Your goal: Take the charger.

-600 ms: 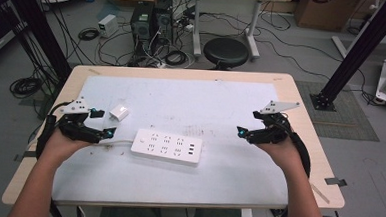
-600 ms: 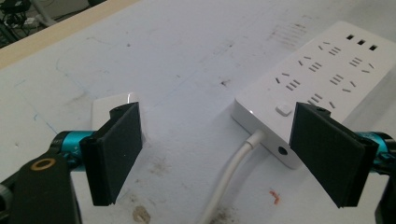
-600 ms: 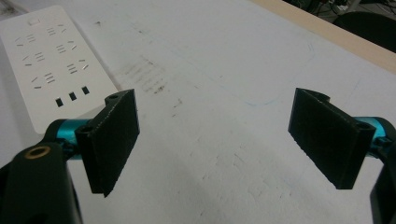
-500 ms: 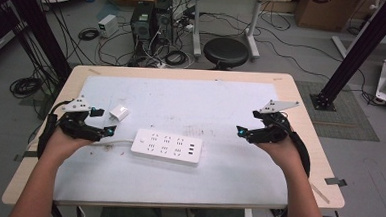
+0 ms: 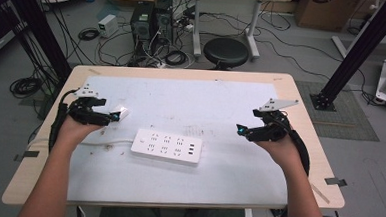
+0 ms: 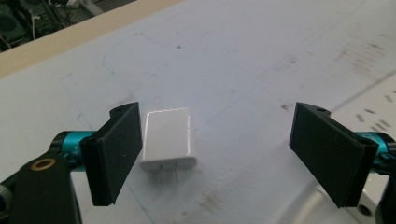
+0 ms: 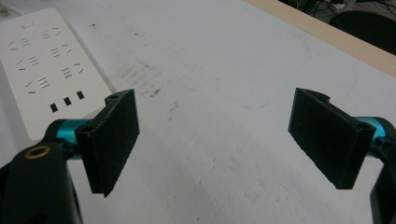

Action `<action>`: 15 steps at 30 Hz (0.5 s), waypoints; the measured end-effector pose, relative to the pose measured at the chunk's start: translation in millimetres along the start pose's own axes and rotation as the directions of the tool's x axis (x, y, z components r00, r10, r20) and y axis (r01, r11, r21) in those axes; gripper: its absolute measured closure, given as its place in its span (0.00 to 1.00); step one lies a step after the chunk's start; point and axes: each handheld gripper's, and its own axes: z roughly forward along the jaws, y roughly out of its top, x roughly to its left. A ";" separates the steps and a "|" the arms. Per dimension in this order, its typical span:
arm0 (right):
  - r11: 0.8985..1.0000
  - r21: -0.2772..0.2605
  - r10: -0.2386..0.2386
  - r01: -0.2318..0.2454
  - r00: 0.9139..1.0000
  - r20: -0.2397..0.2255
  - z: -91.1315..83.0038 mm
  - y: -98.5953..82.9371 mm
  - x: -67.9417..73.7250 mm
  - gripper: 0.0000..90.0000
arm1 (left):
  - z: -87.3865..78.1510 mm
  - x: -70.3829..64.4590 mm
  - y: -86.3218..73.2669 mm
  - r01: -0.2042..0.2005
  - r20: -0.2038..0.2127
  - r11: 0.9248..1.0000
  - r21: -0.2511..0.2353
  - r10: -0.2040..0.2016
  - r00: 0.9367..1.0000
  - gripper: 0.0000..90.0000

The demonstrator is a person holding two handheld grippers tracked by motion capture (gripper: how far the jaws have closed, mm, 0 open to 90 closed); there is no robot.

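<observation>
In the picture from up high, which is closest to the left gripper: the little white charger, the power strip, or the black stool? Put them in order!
Going out from the left gripper:
1. The white charger, right at its jaw tips.
2. The power strip, toward the middle of the table.
3. The black stool, on the floor beyond the table's far edge.

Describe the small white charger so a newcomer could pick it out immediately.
Start at the long white power strip in the middle of the table. Look to its upper left, just ahead of the left gripper. The charger is the small glossy white block with two metal prongs, lying flat.
</observation>
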 end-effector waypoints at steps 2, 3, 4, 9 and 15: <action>1.000 0.000 0.002 -0.002 1.000 0.002 0.4 -0.5 0.7 0.18 | 5.9 2.8 -0.7 0.006 -0.012 1.000 0.022 -0.006 1.000 0.19; 1.000 -0.002 0.001 -0.001 1.000 0.004 1.0 -1.1 1.5 0.18 | 15.6 6.6 -1.2 0.013 -0.022 0.999 0.038 -0.012 1.000 0.19; 1.000 -0.007 -0.009 0.009 1.000 0.015 2.1 -3.1 4.0 0.18 | 20.7 8.6 -1.6 0.024 -0.018 0.999 0.034 -0.023 1.000 0.19; 1.000 0.003 -0.005 0.005 1.000 0.009 8.7 -9.1 10.7 0.18 | 43.8 17.7 -6.2 0.029 -0.021 0.997 0.077 -0.028 0.999 0.19; 1.000 0.017 -0.006 0.006 1.000 0.012 13.6 -11.2 14.3 0.19 | 58.0 22.9 -14.9 0.048 -0.030 0.993 0.112 -0.045 0.999 0.19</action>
